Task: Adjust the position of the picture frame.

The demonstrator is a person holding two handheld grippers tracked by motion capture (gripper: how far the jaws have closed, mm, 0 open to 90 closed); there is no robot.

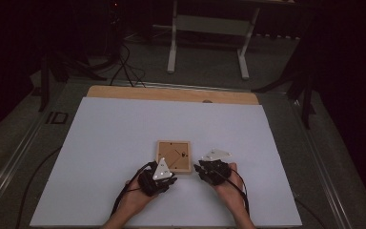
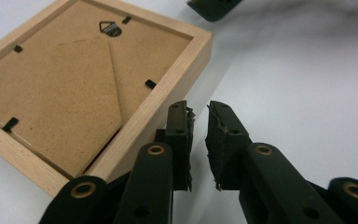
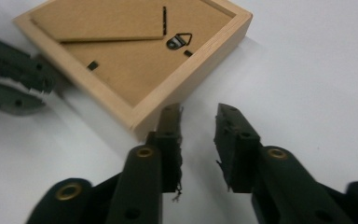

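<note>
You had a small wooden picture frame (image 1: 173, 156) lying face down on the white sheet (image 1: 114, 143) that covered the worktop, its brown backing board turned up, with a metal hanger (image 2: 109, 28) near one edge and small black clips around the recess. The frame sat near the middle of the sheet, toward your side.

Your left gripper (image 1: 164, 180) rested at the frame's near left corner. In the left gripper view its jaws stood slightly parted, released, with nothing but white sheet between them; the left jaw sat just beside the frame's wooden edge (image 2: 168, 100), and whether it touched I cannot tell.

Your right gripper (image 1: 201, 168) lay just to the right of the frame, near its lower right corner. In the right gripper view its jaws were also released and a little wider apart, with bare sheet in the gap, and the frame's corner (image 3: 137, 126) sat just beside the left jaw tip. Neither gripper grasped the frame
</note>
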